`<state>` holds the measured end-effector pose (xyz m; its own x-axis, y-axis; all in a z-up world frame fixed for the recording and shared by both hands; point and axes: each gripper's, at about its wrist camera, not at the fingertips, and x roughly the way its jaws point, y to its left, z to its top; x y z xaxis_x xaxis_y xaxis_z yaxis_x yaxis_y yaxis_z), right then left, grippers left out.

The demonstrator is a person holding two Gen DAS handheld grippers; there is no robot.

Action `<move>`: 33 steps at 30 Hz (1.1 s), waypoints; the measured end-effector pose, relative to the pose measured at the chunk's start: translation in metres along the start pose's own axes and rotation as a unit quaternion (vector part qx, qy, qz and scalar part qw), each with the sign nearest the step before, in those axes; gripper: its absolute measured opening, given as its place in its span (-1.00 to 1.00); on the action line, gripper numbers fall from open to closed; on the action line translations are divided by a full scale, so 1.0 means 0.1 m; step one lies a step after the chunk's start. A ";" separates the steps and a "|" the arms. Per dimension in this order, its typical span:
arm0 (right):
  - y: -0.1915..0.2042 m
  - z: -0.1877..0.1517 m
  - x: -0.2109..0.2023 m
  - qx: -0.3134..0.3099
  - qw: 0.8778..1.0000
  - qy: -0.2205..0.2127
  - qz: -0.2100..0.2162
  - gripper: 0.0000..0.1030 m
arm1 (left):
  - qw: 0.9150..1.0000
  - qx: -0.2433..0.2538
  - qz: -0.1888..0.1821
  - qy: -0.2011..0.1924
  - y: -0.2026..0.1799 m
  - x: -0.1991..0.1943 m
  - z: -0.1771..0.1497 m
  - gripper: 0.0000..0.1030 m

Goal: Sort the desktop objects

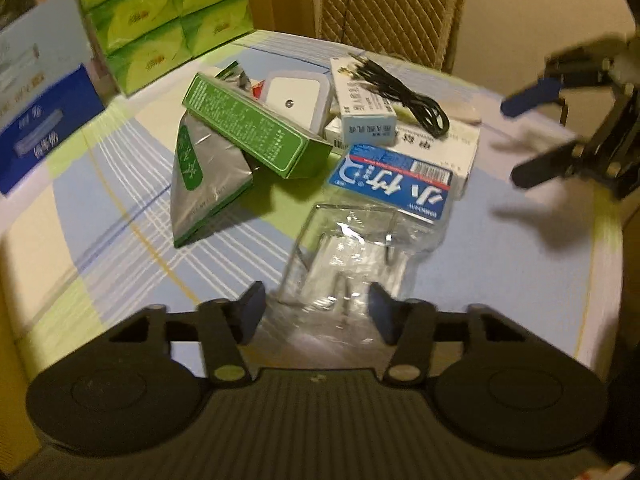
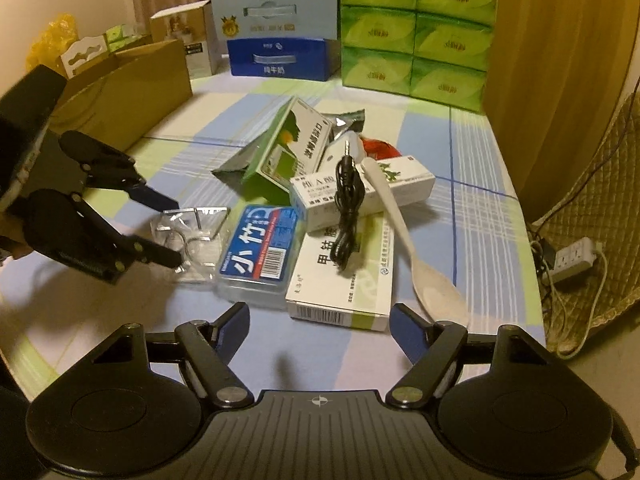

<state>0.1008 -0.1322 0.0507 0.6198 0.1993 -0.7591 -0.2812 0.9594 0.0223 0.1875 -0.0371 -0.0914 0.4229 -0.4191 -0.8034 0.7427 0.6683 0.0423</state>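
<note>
Two tongs near the heap: left tongs straddle the clear holder — not visibly pinching. We should square up before squeezing; right tongs hang spread, empty.

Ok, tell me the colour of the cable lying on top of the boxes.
Black cable, with a metal jack plug at its end; clearest in the right wrist view.

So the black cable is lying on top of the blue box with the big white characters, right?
Not quite. The black cable is lying on the white boxes beside it, not on the blue box, which has nothing on top. The right wrist view shows this most clearly.
</note>
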 end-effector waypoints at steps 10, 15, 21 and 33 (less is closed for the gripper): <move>0.16 0.03 0.11 0.015 1.000 -0.014 0.014 0.46 | 0.993 -0.088 0.082 0.008 0.02 -0.22 -0.18 -0.47; 0.36 0.09 0.22 -0.001 1.000 -0.019 0.007 0.46 | 0.987 -0.124 0.105 -0.002 0.04 -0.32 -0.31 -0.42; 0.53 0.16 0.43 -0.023 0.999 -0.014 -0.025 0.45 | 0.990 -0.103 0.092 -0.031 0.10 -0.38 -0.36 0.00; 0.72 0.19 0.55 -0.052 0.998 -0.011 -0.030 0.05 | 0.990 -0.110 0.078 -0.029 0.15 -0.33 -0.42 -0.44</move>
<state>0.1283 -0.0481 0.0232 0.6539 0.1481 -0.7419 -0.3167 0.9442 -0.0907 0.1629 0.0128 -0.0896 0.5579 -0.3303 -0.7614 0.5378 0.8426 0.0286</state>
